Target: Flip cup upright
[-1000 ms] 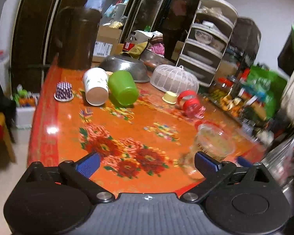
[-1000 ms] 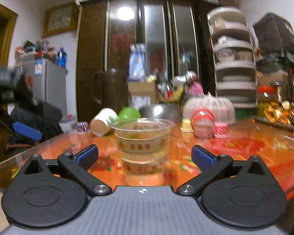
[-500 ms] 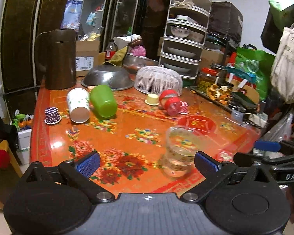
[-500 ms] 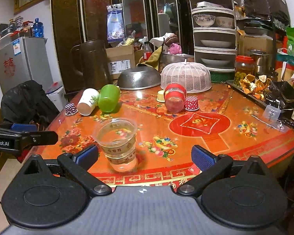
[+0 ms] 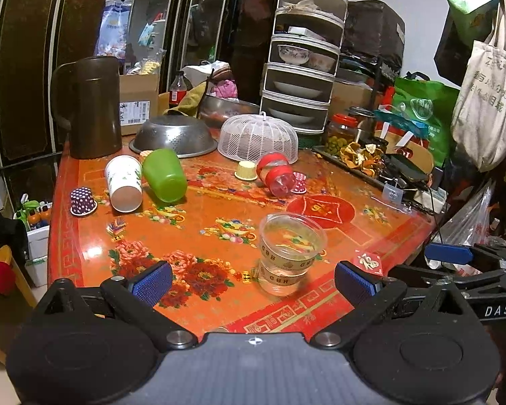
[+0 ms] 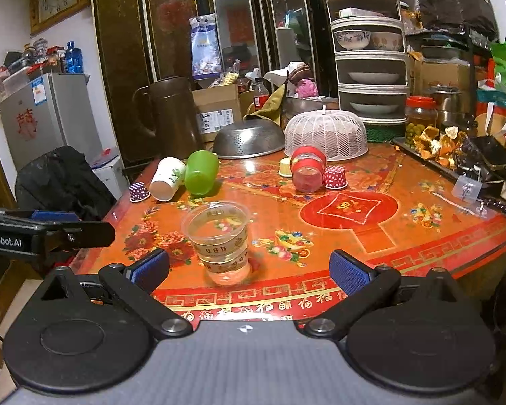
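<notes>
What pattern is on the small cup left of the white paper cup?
Purple with white polka dots, clearest in the left wrist view.

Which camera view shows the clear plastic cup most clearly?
The right wrist view shows the clear plastic cup best: it stands upright, near the middle, and the letters on its bands can be read. The left wrist view also shows the whole cup, upright, but lying further to the right of centre.

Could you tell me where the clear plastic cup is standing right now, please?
In both wrist views the clear plastic cup stands upright near the front edge of the orange table, apart from the green cup and white paper cup lying farther back.
</notes>
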The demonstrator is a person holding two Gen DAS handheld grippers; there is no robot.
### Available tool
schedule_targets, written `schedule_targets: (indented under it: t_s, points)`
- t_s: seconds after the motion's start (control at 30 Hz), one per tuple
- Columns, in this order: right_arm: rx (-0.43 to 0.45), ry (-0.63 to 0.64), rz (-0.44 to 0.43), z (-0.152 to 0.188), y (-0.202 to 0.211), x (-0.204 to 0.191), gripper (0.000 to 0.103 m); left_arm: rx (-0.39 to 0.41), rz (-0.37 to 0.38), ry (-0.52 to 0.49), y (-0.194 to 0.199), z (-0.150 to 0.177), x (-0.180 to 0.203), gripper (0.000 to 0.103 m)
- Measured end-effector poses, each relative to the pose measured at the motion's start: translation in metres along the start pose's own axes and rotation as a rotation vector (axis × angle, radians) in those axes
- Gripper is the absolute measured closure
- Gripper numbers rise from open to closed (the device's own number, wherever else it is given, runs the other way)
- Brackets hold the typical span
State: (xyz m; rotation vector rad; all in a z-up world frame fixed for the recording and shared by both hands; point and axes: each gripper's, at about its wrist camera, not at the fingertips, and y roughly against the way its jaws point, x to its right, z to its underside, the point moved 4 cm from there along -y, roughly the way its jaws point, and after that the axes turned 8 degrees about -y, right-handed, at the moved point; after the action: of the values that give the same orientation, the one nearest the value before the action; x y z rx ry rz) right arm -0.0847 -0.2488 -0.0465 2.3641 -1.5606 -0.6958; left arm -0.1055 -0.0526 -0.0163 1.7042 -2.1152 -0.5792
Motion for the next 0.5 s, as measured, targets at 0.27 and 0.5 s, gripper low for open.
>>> schedule_targets:
  t_s: [0.27, 0.5]
  points:
    - [0.019, 0.011, 0.003, 0.0012, 0.0035, 0.0007, 0.001, 0.002, -0.003, -0.006, 0.0010, 0.0011, 0.0022, 0.000]
    - [0.023, 0.023, -0.009, 0.0024, 0.0026, -0.0041, 0.001, 0.001, -0.003, -0.006, 0.0014, 0.0013, 0.0026, 0.000]
